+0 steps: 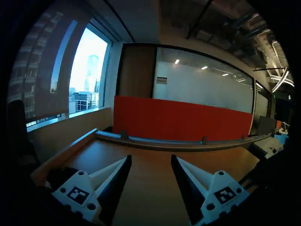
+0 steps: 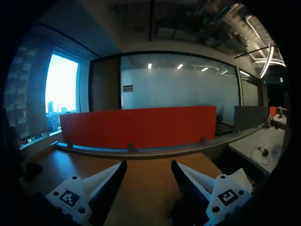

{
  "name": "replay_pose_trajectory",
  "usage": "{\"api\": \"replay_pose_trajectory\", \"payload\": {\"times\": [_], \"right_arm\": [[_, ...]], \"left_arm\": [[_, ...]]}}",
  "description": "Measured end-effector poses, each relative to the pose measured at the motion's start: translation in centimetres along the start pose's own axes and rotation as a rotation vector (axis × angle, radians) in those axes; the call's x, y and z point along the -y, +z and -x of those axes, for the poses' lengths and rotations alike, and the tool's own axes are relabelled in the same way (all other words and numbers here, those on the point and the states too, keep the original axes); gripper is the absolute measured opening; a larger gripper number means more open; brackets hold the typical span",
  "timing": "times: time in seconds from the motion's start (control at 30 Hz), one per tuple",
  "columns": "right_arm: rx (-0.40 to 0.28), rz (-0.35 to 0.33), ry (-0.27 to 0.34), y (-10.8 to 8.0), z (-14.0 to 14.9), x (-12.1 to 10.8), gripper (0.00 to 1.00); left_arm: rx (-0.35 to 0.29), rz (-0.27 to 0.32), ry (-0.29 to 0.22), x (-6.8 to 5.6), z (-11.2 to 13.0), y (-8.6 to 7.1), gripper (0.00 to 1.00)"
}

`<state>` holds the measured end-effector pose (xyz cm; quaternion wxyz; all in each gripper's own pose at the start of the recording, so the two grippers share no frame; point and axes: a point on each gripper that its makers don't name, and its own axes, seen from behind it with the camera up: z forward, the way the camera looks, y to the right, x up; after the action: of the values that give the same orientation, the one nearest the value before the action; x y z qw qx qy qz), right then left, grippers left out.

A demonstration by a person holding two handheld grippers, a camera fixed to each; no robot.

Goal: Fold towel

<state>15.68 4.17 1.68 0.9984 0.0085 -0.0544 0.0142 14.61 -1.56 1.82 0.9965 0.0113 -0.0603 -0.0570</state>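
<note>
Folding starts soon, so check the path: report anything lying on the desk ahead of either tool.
Nothing visible stands in the way. Ahead of the open left tool and the open right tool, the wooden desk runs bare to the red partition at its far edge. A dark object sits at the desk's left edge.

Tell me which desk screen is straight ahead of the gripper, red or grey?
The red screen, along the back of the brown desk ahead of the right gripper. The grey screen stands off to the side, by the white desk.
</note>
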Motion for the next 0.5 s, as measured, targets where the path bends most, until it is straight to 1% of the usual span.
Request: {"api": "replay_pose_trajectory", "payload": {"times": [0.1,0.27,0.4,0.5], "right_arm": [[-0.006,-0.009,0.001,0.2,0.0,1.4,0.91],[-0.012,-0.025,0.000,0.6,-0.2,3.3,0.92],[-0.013,-0.030,0.006,0.8,-0.2,4.1,0.92],[-0.010,-0.027,0.011,0.8,-0.4,4.3,0.91]], "left_arm": [[-0.005,0.007,0.000,0.0,-0.2,-0.1,0.76],[-0.009,0.024,0.017,-0.2,-0.2,-0.2,0.76],[-0.009,0.030,0.030,-0.2,0.0,-0.2,0.76],[-0.014,0.028,0.039,0.0,0.1,-0.2,0.76]]}}
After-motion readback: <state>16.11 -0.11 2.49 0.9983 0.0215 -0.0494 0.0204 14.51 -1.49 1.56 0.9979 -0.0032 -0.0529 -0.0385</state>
